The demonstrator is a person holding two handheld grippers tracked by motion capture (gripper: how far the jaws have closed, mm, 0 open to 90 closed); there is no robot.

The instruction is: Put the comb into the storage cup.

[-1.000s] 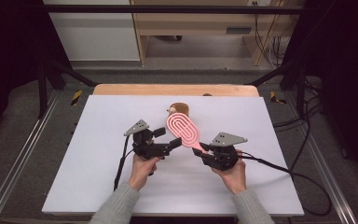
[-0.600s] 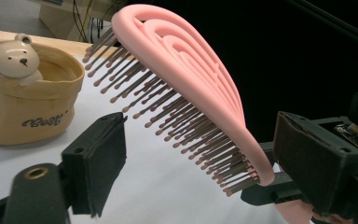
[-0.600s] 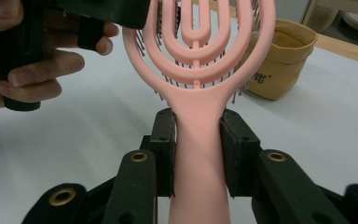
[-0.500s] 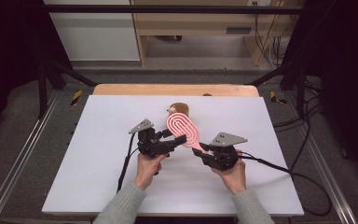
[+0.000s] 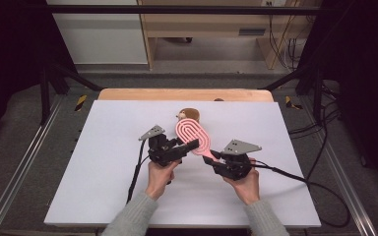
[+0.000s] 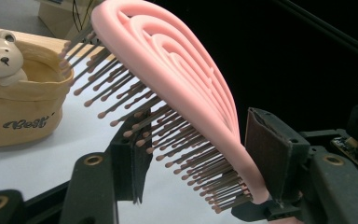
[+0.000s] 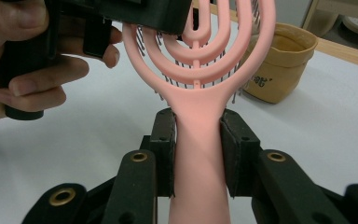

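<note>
— Two grippers on the pink hairbrush point(image 5: 193, 135) above the table point(image 5: 103, 162) now?
— Nearly. Right gripper point(image 7: 197, 140) clamps the handle; left gripper point(image 6: 200, 154) has just been narrowing its jaws around the bristled head, half-closed, pads not clearly pressing. A handover looks close.

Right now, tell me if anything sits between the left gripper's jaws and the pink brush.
Nothing visible does. The left gripper has been closing its jaws around the brush head, bristles facing one pad, its back facing the other.
</note>
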